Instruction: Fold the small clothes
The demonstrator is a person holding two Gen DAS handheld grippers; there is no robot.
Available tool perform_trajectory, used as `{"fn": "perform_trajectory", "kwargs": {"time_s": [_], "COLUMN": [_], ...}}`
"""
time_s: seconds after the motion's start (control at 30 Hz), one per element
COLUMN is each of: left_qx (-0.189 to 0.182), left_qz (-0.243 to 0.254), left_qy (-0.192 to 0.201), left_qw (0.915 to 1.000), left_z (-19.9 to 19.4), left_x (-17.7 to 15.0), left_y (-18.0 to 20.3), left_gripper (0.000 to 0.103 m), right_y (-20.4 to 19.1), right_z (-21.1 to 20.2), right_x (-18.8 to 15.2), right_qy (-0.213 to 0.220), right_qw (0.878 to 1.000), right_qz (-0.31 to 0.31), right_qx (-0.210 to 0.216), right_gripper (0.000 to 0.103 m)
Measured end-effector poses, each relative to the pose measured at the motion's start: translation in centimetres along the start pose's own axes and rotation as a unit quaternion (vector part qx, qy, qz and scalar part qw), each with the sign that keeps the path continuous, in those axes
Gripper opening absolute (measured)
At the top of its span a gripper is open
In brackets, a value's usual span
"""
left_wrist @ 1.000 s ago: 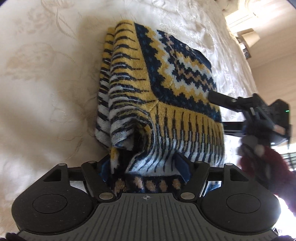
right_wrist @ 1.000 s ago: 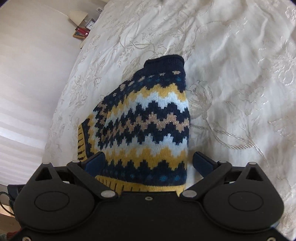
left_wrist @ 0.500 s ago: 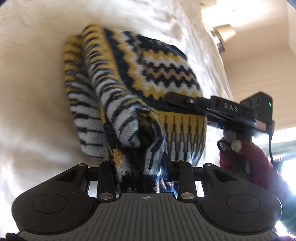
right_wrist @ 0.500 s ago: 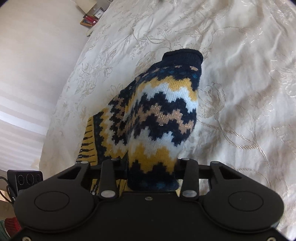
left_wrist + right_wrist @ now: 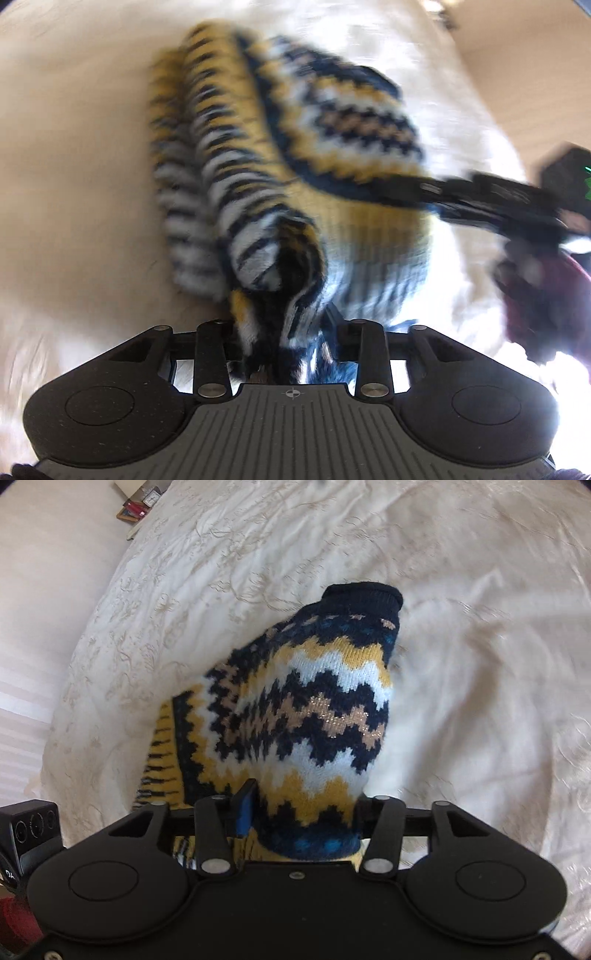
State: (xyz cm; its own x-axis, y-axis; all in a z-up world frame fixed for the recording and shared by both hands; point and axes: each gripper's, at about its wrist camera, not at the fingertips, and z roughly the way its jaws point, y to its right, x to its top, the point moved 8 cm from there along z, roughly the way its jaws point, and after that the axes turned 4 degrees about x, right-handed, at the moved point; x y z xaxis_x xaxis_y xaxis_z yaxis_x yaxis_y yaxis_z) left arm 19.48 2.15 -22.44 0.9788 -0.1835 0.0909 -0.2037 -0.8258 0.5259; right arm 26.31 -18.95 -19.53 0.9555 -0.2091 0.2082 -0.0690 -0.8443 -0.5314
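Observation:
A small knitted sweater (image 5: 258,166) in navy, yellow and white zigzags and stripes is raised off the cream bedspread (image 5: 74,147), blurred by motion. My left gripper (image 5: 284,332) grips its bunched striped hem; the jaws are opening, with the fabric still pinched between them. In the right wrist view the sweater (image 5: 314,701) rises in a hump, its navy collar farthest from me. My right gripper (image 5: 304,812) holds its zigzag edge; its jaws are opening too, and the knit fills the gap between the pads. The right gripper's fingers (image 5: 461,192) also show at the sweater's right side.
The embroidered bedspread (image 5: 461,664) spreads out all around the sweater. A person's dark red sleeve (image 5: 539,295) is behind the right gripper. Books and a small clock (image 5: 136,509) sit past the bed's far left edge, beside a pale wall.
Both grippers closed on the flat sweater's near edges and lifted it. The sweater bunched up and drew toward the cameras. The jaws now stand a little wider than half a second ago.

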Motion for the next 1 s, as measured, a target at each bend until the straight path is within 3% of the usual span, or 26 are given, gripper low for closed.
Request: {"fn": "perform_trajectory", "kwargs": {"time_s": [0.1, 0.3, 0.4, 0.53, 0.67, 0.77, 0.83, 0.97, 1.0], "left_qx": [0.028, 0.110, 0.108, 0.089, 0.089, 0.097, 0.114, 0.165, 0.162], "left_qz": [-0.041, 0.017, 0.036, 0.060, 0.068, 0.046, 0.029, 0.007, 0.010], "left_qy": [0.025, 0.094, 0.138, 0.192, 0.215, 0.217, 0.207, 0.162, 0.164], "left_qw": [0.9984, 0.9894, 0.9839, 0.9756, 0.9701, 0.9703, 0.9712, 0.9729, 0.9731], "left_z": [-1.3, -6.4, -9.7, -10.8, -8.6, -6.6, -5.2, -3.7, -3.6], "left_x": [-0.2, -0.2, 0.3, 3.1, 7.0, 9.2, 9.7, 8.5, 8.4], "left_y": [-1.1, 0.0, 1.0, 4.5, 5.6, 3.9, 2.6, -2.0, -2.4], "left_gripper": [0.041, 0.041, 0.041, 0.042, 0.043, 0.043, 0.043, 0.038, 0.038], "right_y": [0.6, 1.3, 2.1, 2.6, 2.6, 2.4, 2.2, 1.2, 0.8], "right_z": [-0.6, -3.1, -4.4, -5.3, -5.5, -5.8, -6.2, -6.2, -6.1], "right_x": [-1.1, -2.3, -2.7, -2.8, -2.9, -2.8, -2.7, -2.1, -1.9], "right_qy": [0.010, 0.051, 0.065, 0.071, 0.063, 0.065, 0.070, 0.076, 0.080], "right_qw": [1.000, 0.999, 0.998, 0.997, 0.997, 0.996, 0.996, 0.993, 0.992], "right_qz": [-0.005, -0.018, -0.020, -0.030, -0.052, -0.065, -0.063, -0.085, -0.093], "right_qx": [-0.011, -0.008, -0.003, 0.004, 0.005, -0.002, 0.002, -0.009, -0.012], "right_gripper": [0.073, 0.082, 0.083, 0.083, 0.083, 0.082, 0.073, 0.018, 0.018]}}
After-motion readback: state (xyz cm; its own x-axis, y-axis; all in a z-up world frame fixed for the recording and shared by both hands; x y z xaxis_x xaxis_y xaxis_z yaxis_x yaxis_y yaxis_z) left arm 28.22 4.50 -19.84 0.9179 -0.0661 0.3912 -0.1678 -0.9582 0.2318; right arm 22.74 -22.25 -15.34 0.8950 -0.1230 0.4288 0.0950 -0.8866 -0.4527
